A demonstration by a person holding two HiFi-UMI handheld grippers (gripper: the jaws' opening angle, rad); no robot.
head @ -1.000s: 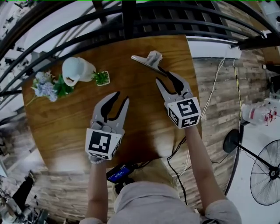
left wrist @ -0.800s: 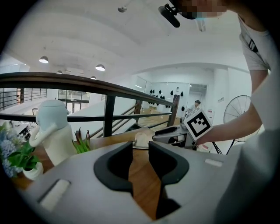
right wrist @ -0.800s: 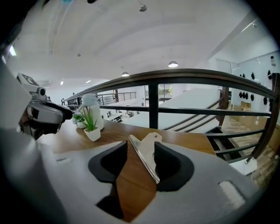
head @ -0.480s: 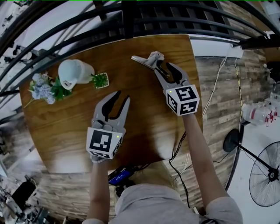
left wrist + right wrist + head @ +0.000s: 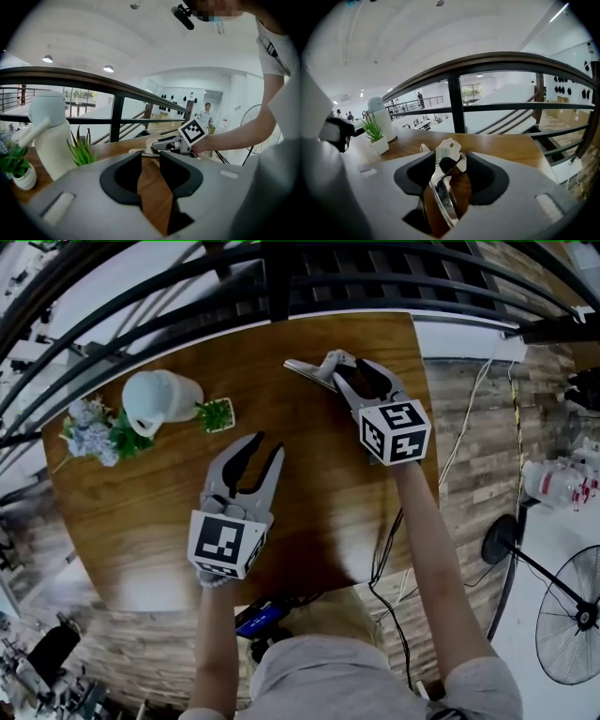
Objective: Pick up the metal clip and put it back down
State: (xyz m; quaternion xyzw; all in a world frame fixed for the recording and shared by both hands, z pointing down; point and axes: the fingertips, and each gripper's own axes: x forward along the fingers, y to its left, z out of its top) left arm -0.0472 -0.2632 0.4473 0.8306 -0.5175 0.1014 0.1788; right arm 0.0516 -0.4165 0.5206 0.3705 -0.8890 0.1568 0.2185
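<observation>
The metal clip [image 5: 307,368] lies on the round wooden table [image 5: 131,512] near its far edge, one shiny handle pointing left. My right gripper [image 5: 354,372] is down at the clip and its jaws have just been opening. They stand open with the clip [image 5: 446,180] between them, a gap showing on both sides. My left gripper [image 5: 266,444] hovers open over the middle of the table with nothing between its fingers. In the left gripper view [image 5: 151,161] the clip [image 5: 149,150] and the right gripper show ahead.
A white watering jug [image 5: 161,395], a small potted plant [image 5: 217,412] and a bunch of flowers [image 5: 94,429] stand at the table's left. A dark railing [image 5: 281,277] runs just behind the table. Cables [image 5: 450,456] hang off the right edge.
My right gripper has moved forward and down over the clip, so the clip now sits between its jaws. The left gripper has hardly shifted.
</observation>
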